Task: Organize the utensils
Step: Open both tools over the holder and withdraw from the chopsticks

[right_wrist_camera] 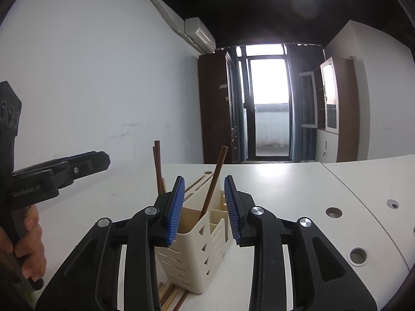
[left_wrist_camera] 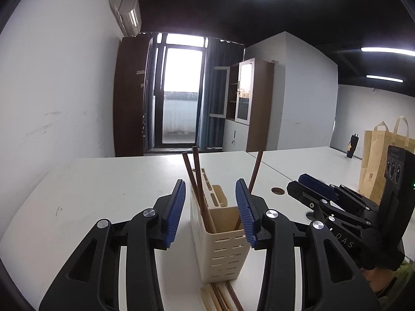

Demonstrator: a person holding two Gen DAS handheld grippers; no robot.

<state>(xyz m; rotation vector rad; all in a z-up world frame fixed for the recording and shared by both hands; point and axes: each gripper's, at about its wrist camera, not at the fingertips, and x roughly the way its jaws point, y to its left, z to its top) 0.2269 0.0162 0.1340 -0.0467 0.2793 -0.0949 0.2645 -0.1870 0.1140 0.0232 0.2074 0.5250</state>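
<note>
Both handheld grippers hover low over a white desk, each with its blue-padded jaws partly open and nothing between the pads. The left gripper [left_wrist_camera: 210, 208] frames a cream slotted utensil caddy [left_wrist_camera: 220, 243] from one side; the right gripper [right_wrist_camera: 204, 207] frames the same caddy [right_wrist_camera: 192, 248] from a neighbouring corner. Neither set of pads touches the plastic. Three dark brown chopsticks [left_wrist_camera: 197, 178] stand tilted inside the caddy's compartments, two leaning together and one leaning the other way. More chopsticks, pale bamboo and brown [left_wrist_camera: 220, 296], lie flat on the desk against the caddy's near base, close to the desk's near edge. A hand [right_wrist_camera: 28, 243] grips the left tool's handle. Farther along the desk, towards its far right corner, sits a brown paper bag [left_wrist_camera: 376, 165]. The next pick looks to be one of the loose sticks: it would go best by dipping the jaws below the caddy, pinching one stick near its middle, then lifting clear before tilting it into a compartment without knocking the leaning ones.
</note>
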